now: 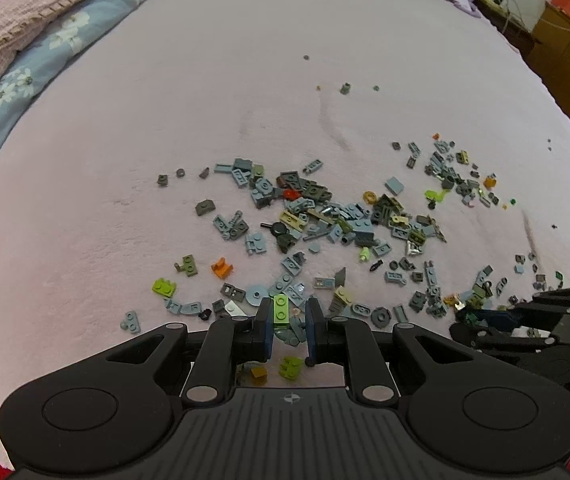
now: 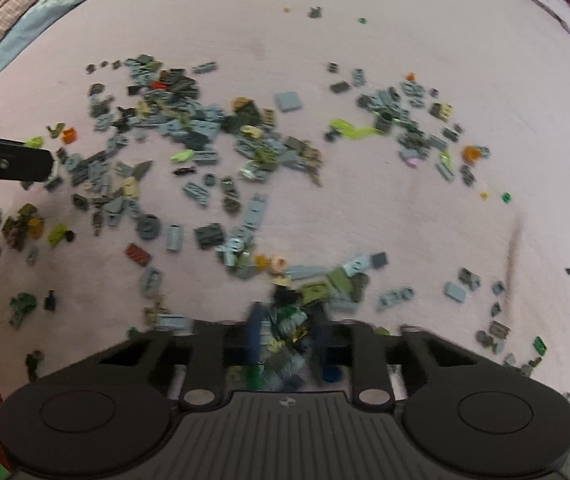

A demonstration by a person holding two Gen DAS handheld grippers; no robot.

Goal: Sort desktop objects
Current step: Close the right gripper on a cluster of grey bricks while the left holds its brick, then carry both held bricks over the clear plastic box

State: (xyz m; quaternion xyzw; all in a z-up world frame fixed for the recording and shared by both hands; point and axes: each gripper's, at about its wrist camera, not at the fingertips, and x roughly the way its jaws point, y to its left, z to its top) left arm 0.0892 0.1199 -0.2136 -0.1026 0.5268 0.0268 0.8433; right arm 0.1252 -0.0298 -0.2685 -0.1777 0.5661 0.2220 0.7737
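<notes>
Surface: a pale pink blanket (image 1: 165,100) spread flat, with a blue flowered quilt (image 1: 45,52) along its far left edge.
Bricks: a loose scatter of small toy bricks (image 1: 325,216), mostly grey and olive, lies across the middle and right of the blanket, with single pieces well apart at the far side.
Left gripper (image 1: 289,316): points steeply down at the near edge of the scatter, its jaws drawn close together; a lime green brick (image 1: 281,309) stands upright against the inner face of the left finger, and whether both pads press it cannot be told.
Right gripper (image 2: 288,330): blurred, pointing steeply down into a small heap of bricks (image 2: 289,316); its jaws are close together with green and grey pieces between them, apparently clenched on them.
Nearby pieces: an orange brick (image 1: 222,267) and a lime plate (image 1: 163,288) lie left of the left gripper.
</notes>
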